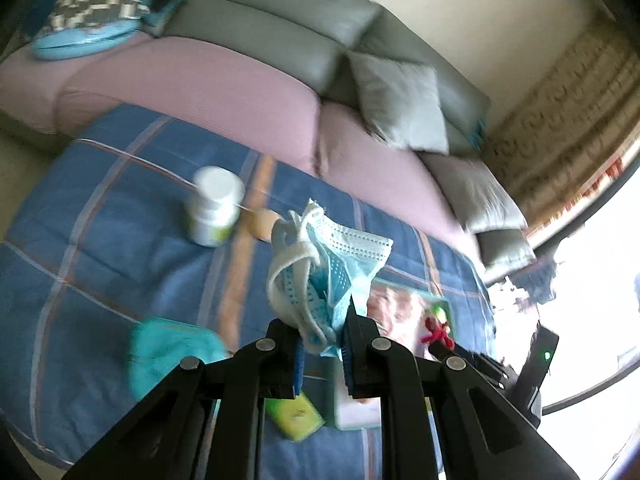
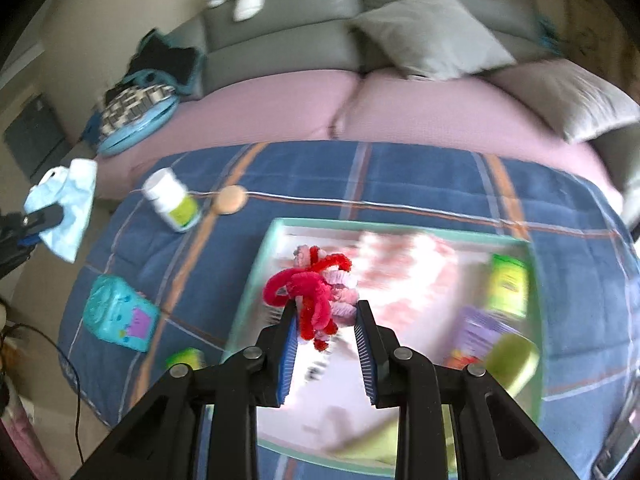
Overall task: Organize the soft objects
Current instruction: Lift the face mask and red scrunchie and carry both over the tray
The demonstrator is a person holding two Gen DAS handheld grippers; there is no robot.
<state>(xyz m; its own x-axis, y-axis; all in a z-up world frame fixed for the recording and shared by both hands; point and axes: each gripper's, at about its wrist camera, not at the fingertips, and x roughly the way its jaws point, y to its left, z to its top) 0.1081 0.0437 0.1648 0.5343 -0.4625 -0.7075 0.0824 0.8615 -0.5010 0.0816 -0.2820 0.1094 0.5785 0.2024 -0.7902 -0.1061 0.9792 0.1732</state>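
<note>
1. Left gripper (image 1: 324, 338): clamped narrow on a bunched blue face mask (image 1: 336, 264), lifted above the blue plaid blanket (image 1: 120, 248).
2. Right gripper (image 2: 326, 320): pinched a red-and-pink pipe-cleaner bundle (image 2: 316, 296) over the green-rimmed tray (image 2: 256, 272).
3. Farther back: white pill bottle (image 2: 172, 200) on the blanket, then the pink-covered sofa (image 2: 280, 104).

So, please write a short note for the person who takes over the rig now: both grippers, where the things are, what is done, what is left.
Left gripper: jaws shut on a bundle of blue face masks, held above the blue blanket.
Right gripper: jaws shut on a red and pink pipe-cleaner bundle, over the green-rimmed tray.
Done: both bundles picked up.
Left: neither bundle is set down yet. On the blanket lie the teal plush, white bottle and a round tan piece.
</note>
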